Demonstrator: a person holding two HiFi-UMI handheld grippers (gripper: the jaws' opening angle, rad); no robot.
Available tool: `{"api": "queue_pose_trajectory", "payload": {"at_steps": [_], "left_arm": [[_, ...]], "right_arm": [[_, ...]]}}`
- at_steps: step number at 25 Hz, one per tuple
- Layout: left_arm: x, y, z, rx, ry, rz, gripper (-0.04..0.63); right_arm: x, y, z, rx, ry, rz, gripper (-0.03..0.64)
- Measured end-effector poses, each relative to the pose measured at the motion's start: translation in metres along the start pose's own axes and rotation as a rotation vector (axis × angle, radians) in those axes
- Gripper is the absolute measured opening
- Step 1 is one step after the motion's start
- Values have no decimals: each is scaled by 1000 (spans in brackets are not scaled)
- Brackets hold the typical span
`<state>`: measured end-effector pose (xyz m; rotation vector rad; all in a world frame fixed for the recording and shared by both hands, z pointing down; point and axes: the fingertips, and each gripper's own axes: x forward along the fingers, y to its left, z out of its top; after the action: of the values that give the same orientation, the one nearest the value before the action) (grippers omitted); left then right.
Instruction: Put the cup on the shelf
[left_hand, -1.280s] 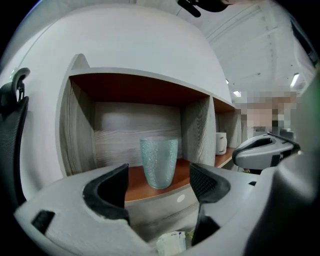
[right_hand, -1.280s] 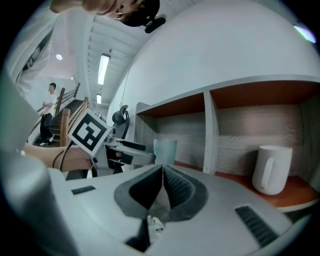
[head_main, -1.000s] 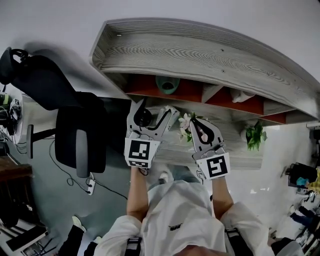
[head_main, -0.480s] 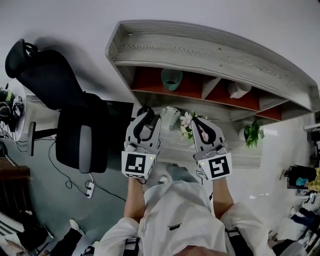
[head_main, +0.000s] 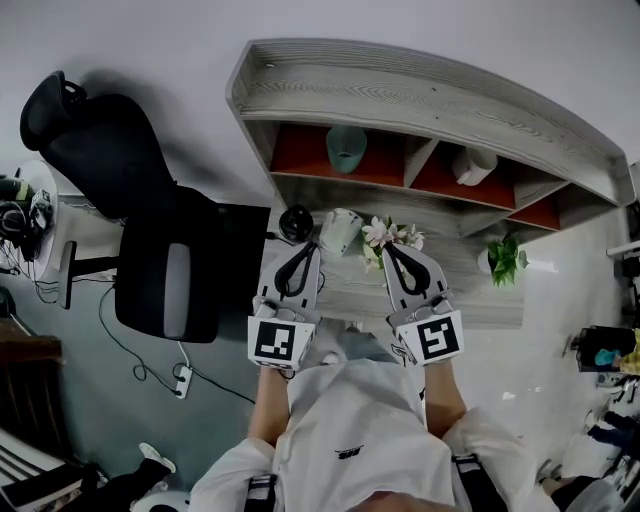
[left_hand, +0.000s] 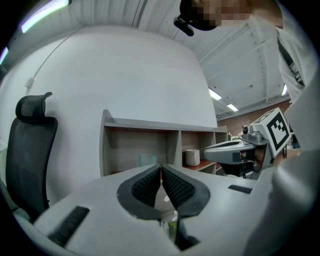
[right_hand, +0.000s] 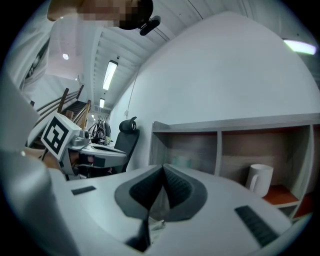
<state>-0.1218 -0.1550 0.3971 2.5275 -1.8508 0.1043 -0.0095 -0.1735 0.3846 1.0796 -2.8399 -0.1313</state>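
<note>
On the shelf, left compartment: teal cup, upright, well apart from both tools; task judged as good as done. Middle compartment: white mug. Desk, nearer: pale vessel and flowers, just beyond the tips. Left gripper: jaws just closed, pads together, nothing between them. Right gripper: pads together, empty. Step in hand, by my reading: withdrawal. Best done level and straight toward the near side, without brushing the vessel or the flowers.
</note>
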Motion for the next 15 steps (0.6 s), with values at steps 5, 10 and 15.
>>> {"api": "queue_pose_trajectory", "payload": {"at_steps": [5, 10, 15], "left_arm": [[-8, -10, 3, -16, 5, -10, 35], [-12, -13, 7, -9, -5, -15, 35], [-14, -14, 8, -9, -7, -14, 35]], "right_arm": [[-10, 6, -4, 25, 4, -2, 29], [-15, 9, -3, 19, -2, -4, 29], [-16, 10, -3, 19, -6, -7, 29]]}}
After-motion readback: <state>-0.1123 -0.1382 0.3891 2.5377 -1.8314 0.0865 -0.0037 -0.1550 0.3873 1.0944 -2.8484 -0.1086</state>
